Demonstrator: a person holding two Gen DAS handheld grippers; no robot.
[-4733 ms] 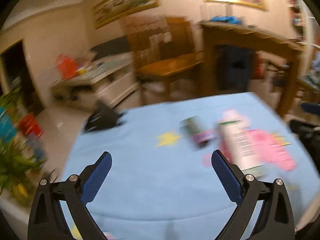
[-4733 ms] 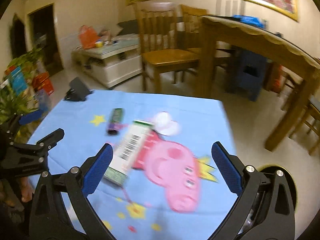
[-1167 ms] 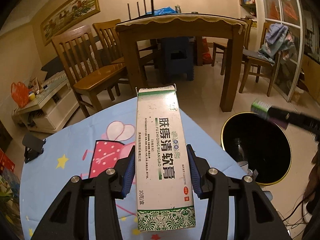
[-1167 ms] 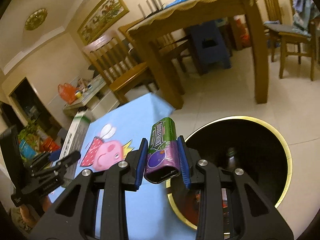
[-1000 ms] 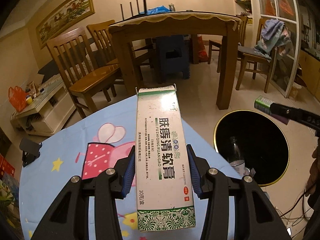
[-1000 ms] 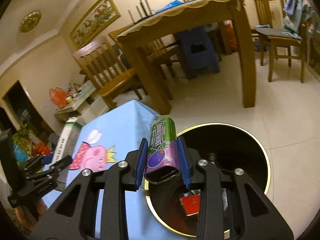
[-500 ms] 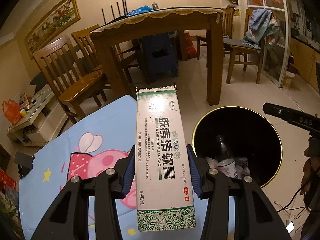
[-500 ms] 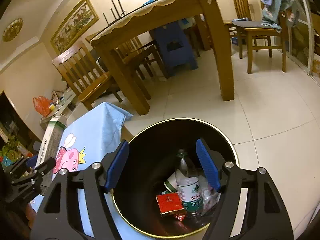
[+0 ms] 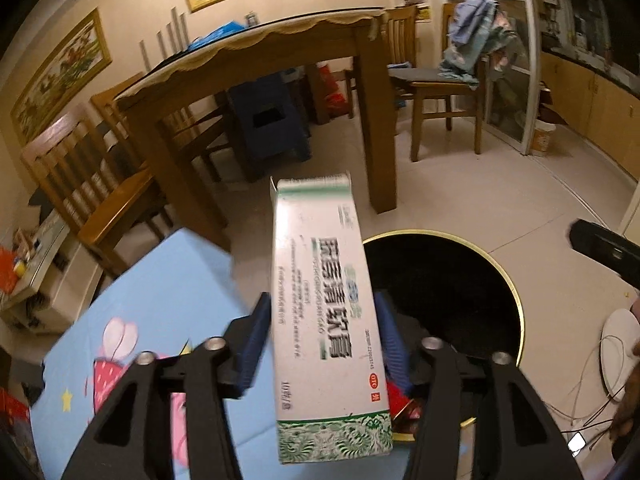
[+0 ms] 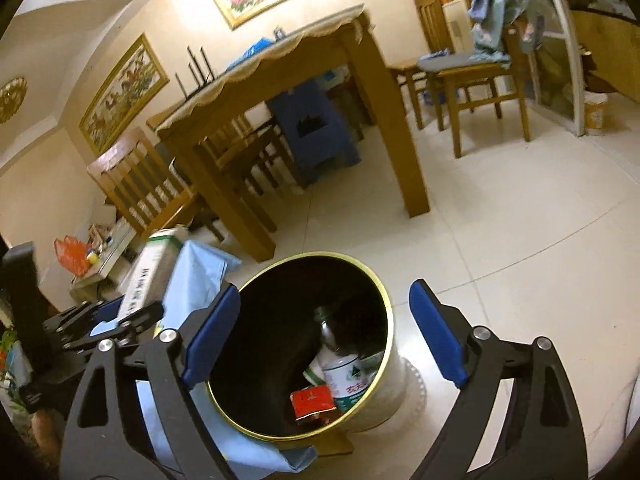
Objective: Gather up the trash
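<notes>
A long white and green box [image 9: 324,320] stands between the fingers of my left gripper [image 9: 322,300], whose jaws are opening. The box is blurred, slightly tilted, and thin gaps show at the pads. It hangs at the left rim of the black, gold-rimmed bin [image 9: 508,280]. My right gripper [image 10: 324,292] is over the bin [image 10: 384,292], empty, its jaws still opening wide. Inside the bin lie a plastic bottle [image 10: 344,376] and a red packet [image 10: 314,400]. The purple pack cannot be made out. The right wrist view shows the left gripper [image 10: 120,320] with the box [image 10: 154,268].
The low table with the blue cartoon cloth [image 9: 160,300] touches the bin's left side. A wooden dining table [image 10: 304,80], chairs [image 10: 140,184] and a blue stool [image 10: 312,128] stand behind. A white disc with cables [image 9: 616,348] lies on the tiled floor, right.
The right gripper let go of the purple pack over the bin and opened wide. Both grippers moved toward the bin. The left jaws have parted a little and the box has tilted.
</notes>
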